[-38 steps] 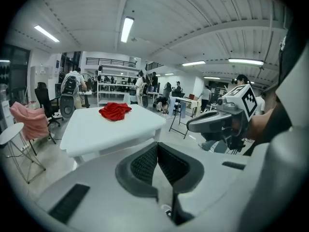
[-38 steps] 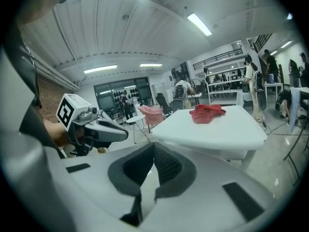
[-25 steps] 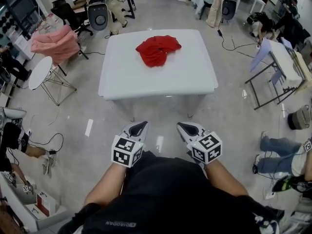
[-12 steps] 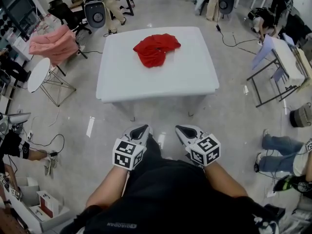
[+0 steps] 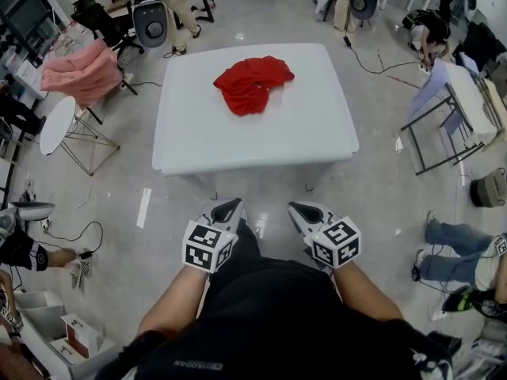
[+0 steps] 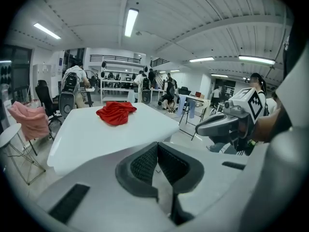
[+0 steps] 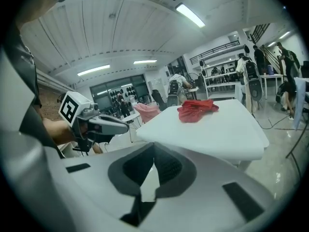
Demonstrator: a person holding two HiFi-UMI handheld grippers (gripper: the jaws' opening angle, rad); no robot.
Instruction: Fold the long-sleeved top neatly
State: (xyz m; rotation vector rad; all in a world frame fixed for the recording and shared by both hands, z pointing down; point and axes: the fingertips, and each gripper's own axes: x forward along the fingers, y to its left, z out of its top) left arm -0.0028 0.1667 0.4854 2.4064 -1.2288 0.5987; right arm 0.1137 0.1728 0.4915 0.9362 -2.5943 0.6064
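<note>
Head view: red long-sleeved top point(image 5: 252, 83) bunched in a heap on the far half of the white table point(image 5: 253, 141), slightly left of centre, well apart from both grippers. Left gripper point(image 5: 227, 207) and right gripper point(image 5: 302, 210) side by side close to the person's torso point(image 5: 273, 315), over grey floor point(image 5: 119, 204) short of the table's near edge, both pointed toward it.

Left gripper view: jaws pressed together, nothing between the pads, top far off on the tabletop. Right gripper view: likewise closed on nothing, heap well ahead on the far part of the table. Pink cloth point(image 5: 79, 68) far left, beside a small round table point(image 5: 57, 125); no part of the job.

Step in hand, as a judgement: approach only. Folding not begun, garment not yet spread.

Next move likely calls for:
- closing in on the near edge and reaching across to the heap;
- opening both sets of jaws and pinching the fabric at two separate spots, such as shoulders or hem;
- drawing it toward the near side and laying it flat with sleeves out.

Worth watching: a long reach to the far half, and tangled layers, so hard to tell sleeve from body before lifting.
</note>
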